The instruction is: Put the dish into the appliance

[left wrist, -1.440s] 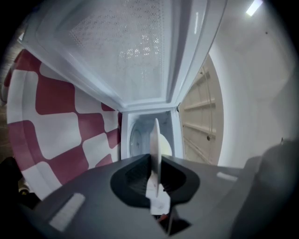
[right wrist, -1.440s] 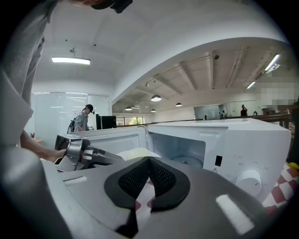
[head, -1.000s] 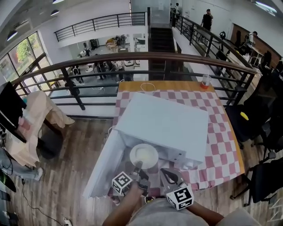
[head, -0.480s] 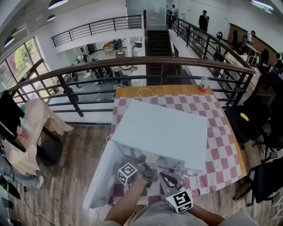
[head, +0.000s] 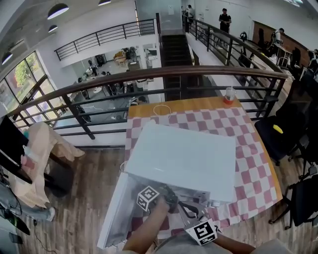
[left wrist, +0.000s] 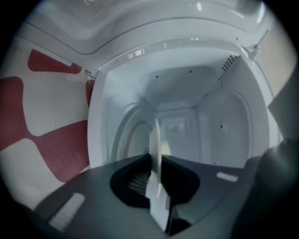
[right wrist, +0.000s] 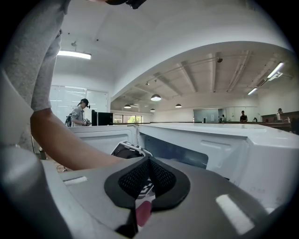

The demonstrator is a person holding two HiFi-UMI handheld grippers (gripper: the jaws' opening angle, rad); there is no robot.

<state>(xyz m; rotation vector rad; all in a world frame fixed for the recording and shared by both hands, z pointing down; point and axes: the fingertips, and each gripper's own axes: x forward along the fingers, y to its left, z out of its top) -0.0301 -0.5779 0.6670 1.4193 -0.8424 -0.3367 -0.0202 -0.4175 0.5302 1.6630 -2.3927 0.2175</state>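
Left gripper view: thin white dish point(left wrist: 155, 154), edge-on.

A white appliance point(head: 181, 156) is seen on a surface point(head: 253, 163) covered in red-and-white checks, with its door point(head: 113, 218) swung open at the lower left. The left tongs point(head: 168, 196) are held at the opening, partly hidden under the appliance's top. The right tongs point(head: 186, 208) are held just beside them, outside. A cup point(head: 228, 94) is set near the far edge.

Your head view bright from ceiling lamps point(head: 58, 10) and windows point(head: 22, 74), edges bent by fisheye, your left gripper view dim, soft, dark-cornered.
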